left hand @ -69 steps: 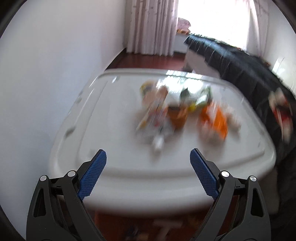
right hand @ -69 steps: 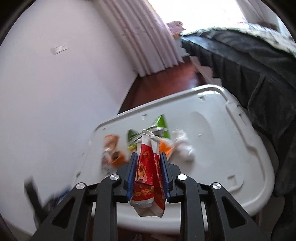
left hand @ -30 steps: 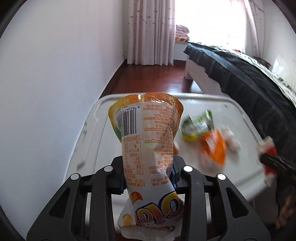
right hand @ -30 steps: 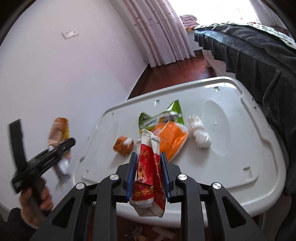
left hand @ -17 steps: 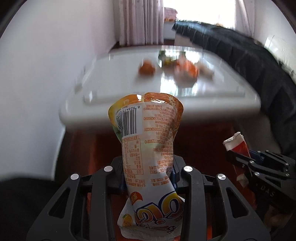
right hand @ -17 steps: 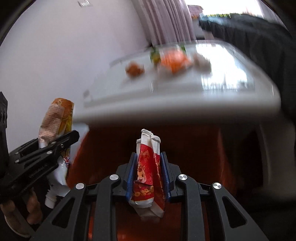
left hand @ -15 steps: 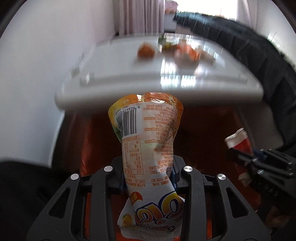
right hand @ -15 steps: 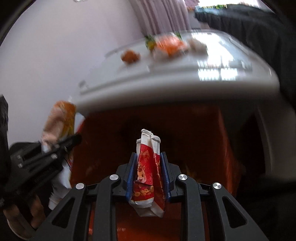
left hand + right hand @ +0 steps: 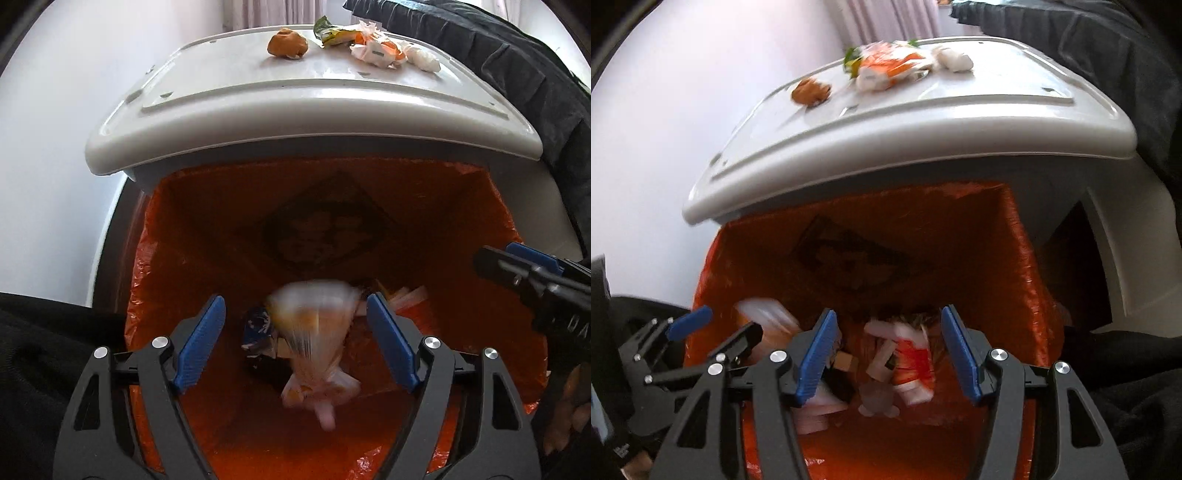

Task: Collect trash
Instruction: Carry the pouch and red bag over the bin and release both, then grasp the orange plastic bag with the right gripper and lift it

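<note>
- my left tongs (image 9: 295, 343) hang over the orange-lined bin (image 9: 207, 221), jaws opening; the orange snack pouch (image 9: 314, 332) is a blur between them, touching neither pad, dropping in.
- my right tongs (image 9: 886, 354) are opening too, and the red-and-white wrapper (image 9: 912, 362) falls clear of the pads.
- to do this well i keep both pairs over the bin's middle until the pieces land, away from the liner's edge.
- i keep the two tongs apart so they don't knock.
- more trash waits on the desk (image 9: 229, 92): an orange crumpled piece (image 9: 287, 42), a green wrapper (image 9: 327, 31), white tissue (image 9: 424, 61).
</note>
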`<state>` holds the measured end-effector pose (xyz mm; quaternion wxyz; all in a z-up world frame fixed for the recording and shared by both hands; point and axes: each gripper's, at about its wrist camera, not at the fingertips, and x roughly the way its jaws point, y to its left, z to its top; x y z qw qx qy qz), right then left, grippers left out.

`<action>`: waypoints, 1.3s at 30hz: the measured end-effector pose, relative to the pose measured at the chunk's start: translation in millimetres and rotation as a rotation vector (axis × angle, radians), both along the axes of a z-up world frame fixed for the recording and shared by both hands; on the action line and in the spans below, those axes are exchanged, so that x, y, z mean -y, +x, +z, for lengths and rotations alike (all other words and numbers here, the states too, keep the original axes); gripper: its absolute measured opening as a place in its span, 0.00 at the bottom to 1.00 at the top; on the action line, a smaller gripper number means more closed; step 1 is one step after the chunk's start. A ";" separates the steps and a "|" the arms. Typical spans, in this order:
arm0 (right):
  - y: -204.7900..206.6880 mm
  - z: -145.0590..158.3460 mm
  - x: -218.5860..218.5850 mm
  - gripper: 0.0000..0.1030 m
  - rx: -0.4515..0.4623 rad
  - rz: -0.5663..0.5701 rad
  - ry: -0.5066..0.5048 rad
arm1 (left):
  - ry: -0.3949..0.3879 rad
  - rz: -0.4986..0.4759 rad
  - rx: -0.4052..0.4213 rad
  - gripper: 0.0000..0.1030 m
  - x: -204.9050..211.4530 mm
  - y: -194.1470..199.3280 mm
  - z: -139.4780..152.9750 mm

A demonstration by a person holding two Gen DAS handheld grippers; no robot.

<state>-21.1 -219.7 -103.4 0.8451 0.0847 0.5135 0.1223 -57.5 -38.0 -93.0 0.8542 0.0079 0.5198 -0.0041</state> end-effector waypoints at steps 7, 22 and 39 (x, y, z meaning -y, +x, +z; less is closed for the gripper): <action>6.1 16.4 14.0 0.58 0.033 -0.062 0.050 | -0.009 0.027 -0.009 0.75 -4.1 3.4 0.5; 137.1 73.6 10.6 0.65 0.100 -0.130 0.113 | -0.019 0.013 0.085 0.75 -4.8 -3.7 20.8; 283.2 54.8 -33.7 0.79 0.003 -0.295 0.068 | -0.077 0.030 0.133 0.79 -17.0 -3.6 34.1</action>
